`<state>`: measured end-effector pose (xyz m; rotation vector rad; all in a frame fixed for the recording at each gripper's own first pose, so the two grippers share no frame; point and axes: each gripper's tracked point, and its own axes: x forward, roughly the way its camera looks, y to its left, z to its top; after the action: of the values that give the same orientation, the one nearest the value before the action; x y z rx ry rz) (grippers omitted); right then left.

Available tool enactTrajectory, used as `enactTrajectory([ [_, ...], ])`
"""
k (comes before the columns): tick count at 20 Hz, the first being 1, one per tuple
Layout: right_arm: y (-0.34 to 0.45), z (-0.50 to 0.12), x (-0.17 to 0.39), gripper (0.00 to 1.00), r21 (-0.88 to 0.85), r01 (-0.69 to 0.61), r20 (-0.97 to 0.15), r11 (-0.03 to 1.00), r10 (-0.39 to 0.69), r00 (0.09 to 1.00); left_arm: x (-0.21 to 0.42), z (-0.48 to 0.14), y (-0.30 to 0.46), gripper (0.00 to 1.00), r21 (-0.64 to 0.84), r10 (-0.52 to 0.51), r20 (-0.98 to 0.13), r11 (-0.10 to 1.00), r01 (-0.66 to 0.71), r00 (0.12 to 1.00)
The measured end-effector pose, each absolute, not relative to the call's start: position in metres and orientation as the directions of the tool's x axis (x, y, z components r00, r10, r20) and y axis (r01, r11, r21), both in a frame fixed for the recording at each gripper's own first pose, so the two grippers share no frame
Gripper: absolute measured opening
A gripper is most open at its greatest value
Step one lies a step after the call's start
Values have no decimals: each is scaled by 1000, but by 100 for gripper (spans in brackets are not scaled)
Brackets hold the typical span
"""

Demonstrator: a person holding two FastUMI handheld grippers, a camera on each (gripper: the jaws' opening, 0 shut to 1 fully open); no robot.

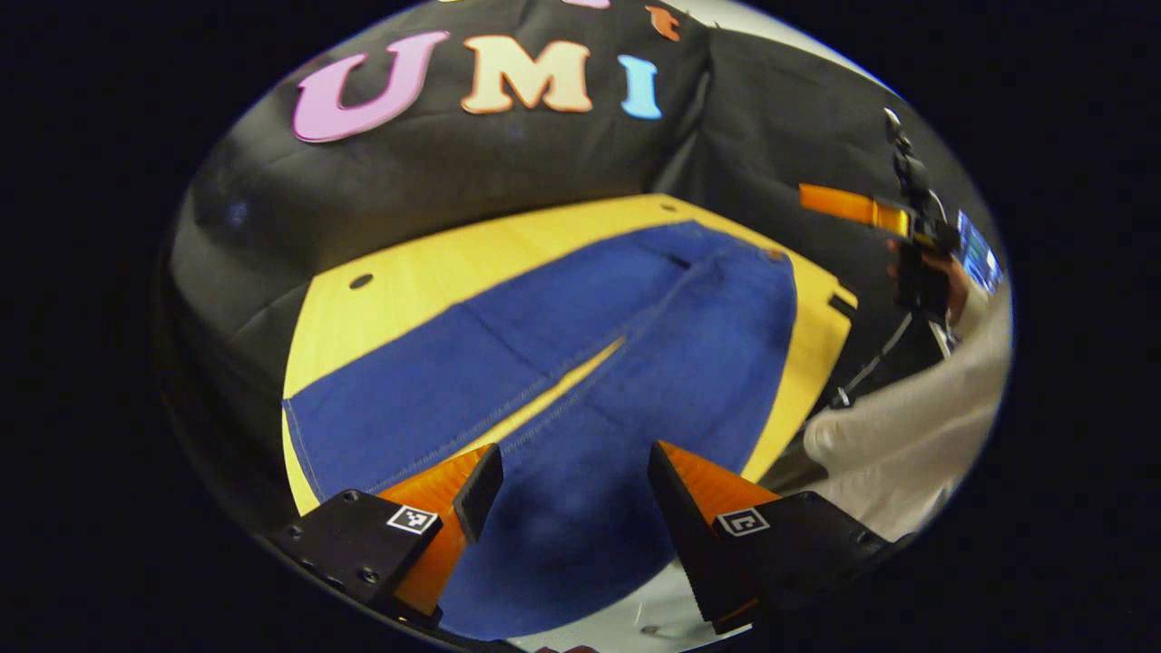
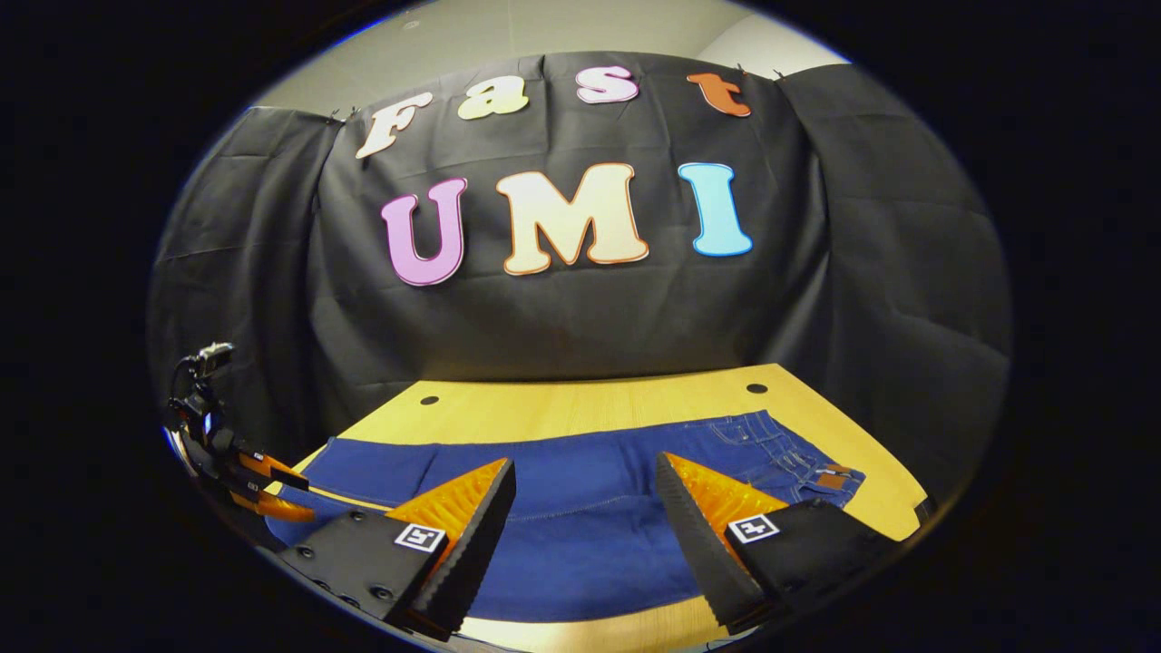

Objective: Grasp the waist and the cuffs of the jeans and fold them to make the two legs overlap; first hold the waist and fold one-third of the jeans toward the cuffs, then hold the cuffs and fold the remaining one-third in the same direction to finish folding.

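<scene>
Fingers spread above jeans flat on the wooden table.

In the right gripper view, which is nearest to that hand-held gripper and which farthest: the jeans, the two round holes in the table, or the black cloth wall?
1. Jeans: spread flat right beyond the open right hand-held gripper.
2. Round holes: toward the table's far edge, one on each side.
3. Black cloth wall: hanging behind the table.

You see deep blue jeans with pale stitching and a brown waist patch at four o'clock, spread on a yellow wood-grain table; at three o'clock, a cream sleeve.
</scene>
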<state>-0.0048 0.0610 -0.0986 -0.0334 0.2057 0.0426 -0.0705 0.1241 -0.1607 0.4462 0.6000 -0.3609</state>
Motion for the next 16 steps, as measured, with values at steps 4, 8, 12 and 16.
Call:
enactTrajectory([
  [4,55,-105,-7,97,-40,-39,-228,998,28,973,-108,-209,149,95,335,-137,-770,744,577,623],
  [8,44,-109,-9,97,-40,-20,-239,999,10,971,-118,-237,159,93,313,-108,-829,723,616,548],
  [12,32,-112,-14,97,-51,-3,-251,999,-10,968,-114,-242,165,92,307,-95,-837,735,605,539],
  [16,25,-117,-16,97,-53,4,-264,999,-18,964,-114,-244,171,90,337,-59,-846,710,618,530],
])
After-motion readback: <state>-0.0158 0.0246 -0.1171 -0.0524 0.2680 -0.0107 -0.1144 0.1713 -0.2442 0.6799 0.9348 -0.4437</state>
